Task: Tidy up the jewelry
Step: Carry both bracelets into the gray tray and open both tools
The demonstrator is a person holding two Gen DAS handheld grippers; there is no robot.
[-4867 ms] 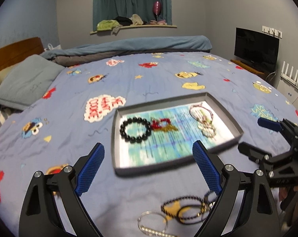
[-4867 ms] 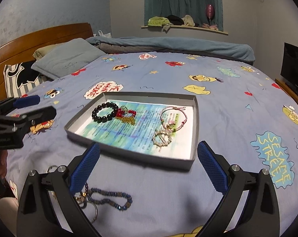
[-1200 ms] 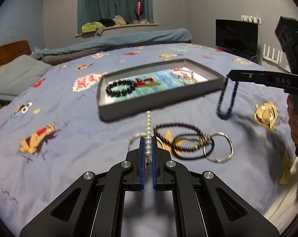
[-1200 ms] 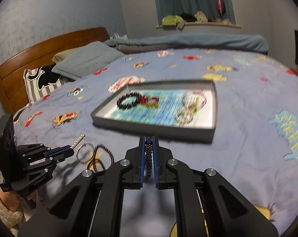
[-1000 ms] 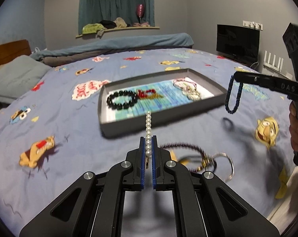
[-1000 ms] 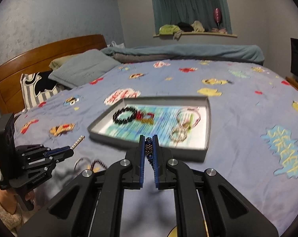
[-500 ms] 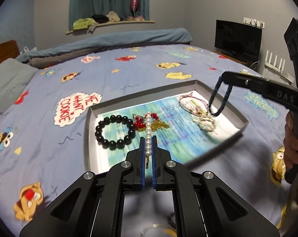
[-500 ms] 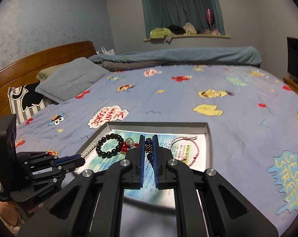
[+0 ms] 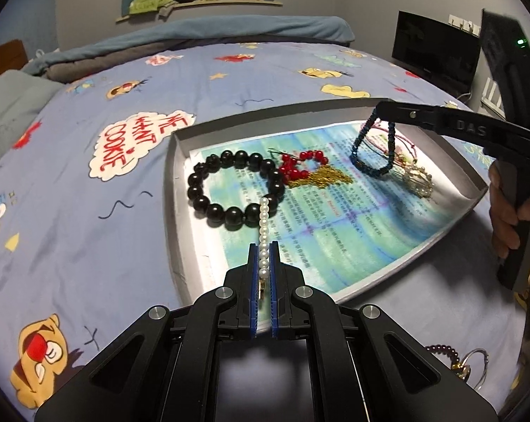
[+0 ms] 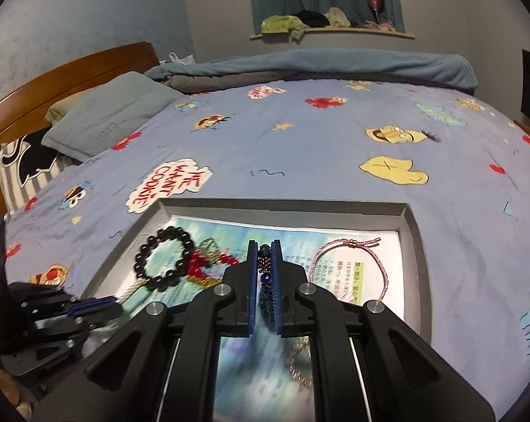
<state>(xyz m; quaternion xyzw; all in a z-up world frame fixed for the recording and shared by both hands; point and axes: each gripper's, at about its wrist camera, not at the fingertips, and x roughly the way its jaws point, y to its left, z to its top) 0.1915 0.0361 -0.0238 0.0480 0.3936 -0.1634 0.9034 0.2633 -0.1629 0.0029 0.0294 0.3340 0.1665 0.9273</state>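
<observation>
- Left tongs (image 9: 263, 260) pinch a pearl string (image 9: 263, 225).
- Right tongs (image 10: 264, 263), marked "DAS", pinch a blue bracelet (image 9: 372, 154) over the tray (image 9: 175, 190).
- Beyond them, the bed (image 9: 89, 232) says "ME WANT COOKIE".

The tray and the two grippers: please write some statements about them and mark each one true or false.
1. The left gripper is shut on a pearl strand. True.
2. The right gripper is open and empty. False: it is shut on a blue beaded bracelet.
3. A black bead bracelet lies in the tray. True.
4. The blue beaded bracelet hangs outside the tray. False: it hangs over the tray's inside.
5. The pink cord bracelet lies on the bedsheet. False: it lies in the tray.
</observation>
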